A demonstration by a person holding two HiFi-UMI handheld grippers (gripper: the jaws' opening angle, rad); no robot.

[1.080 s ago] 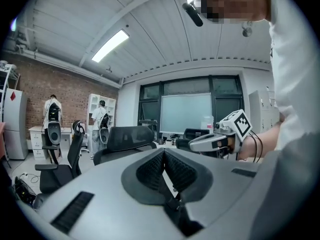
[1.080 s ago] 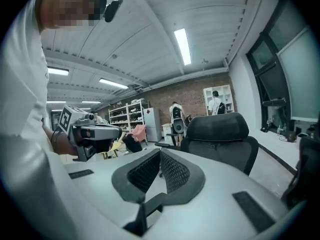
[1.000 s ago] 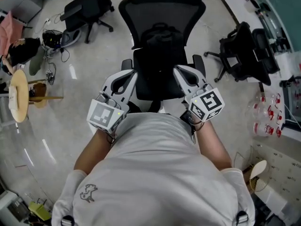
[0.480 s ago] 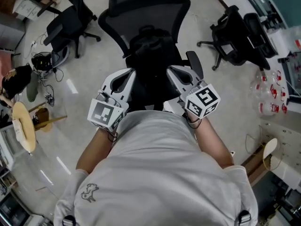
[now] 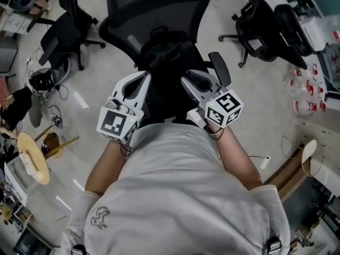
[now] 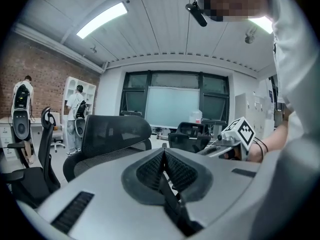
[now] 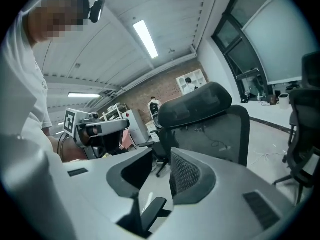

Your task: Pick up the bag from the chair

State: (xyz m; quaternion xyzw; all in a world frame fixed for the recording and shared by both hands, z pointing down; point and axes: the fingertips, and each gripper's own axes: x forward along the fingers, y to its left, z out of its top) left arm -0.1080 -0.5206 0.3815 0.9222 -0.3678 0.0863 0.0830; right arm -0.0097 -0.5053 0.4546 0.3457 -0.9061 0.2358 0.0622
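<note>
**Chair.** The black mesh office chair (image 5: 154,7) is the reference object. Over the last second it has climbed the head view and drifted left. I read this as the person closing in on it. The seat front, which was clear of the torso a second ago, now runs under the person's grey shirt (image 5: 180,195).

**Bag.** The bag (image 5: 170,54) lies on the chair seat, up against the foot of the backrest. It is black on black, so its outline is uncertain. What looks like a handle loop shows at its backrest end. It appears untouched.

**Grippers.** Both have come in over the front half of the seat, short of the bag and on the person's side of it.
- The left gripper (image 5: 142,79) is at the seat's left edge. Its ribbed pads (image 6: 150,169) are pressed together with nothing between them.
- The right gripper (image 5: 188,80) has moved inward from the chair's right armrest (image 5: 219,68) towards the seat centre. Its pads (image 7: 186,176) stand apart, and only floor and chair parts show through the gap.

**Assessment.** This is still the approach stage and no grasp has been made. The bag lies just ahead of both tips, towards the backrest and nearer the right gripper. The clenched left gripper would need to release before it could take hold.
</note>
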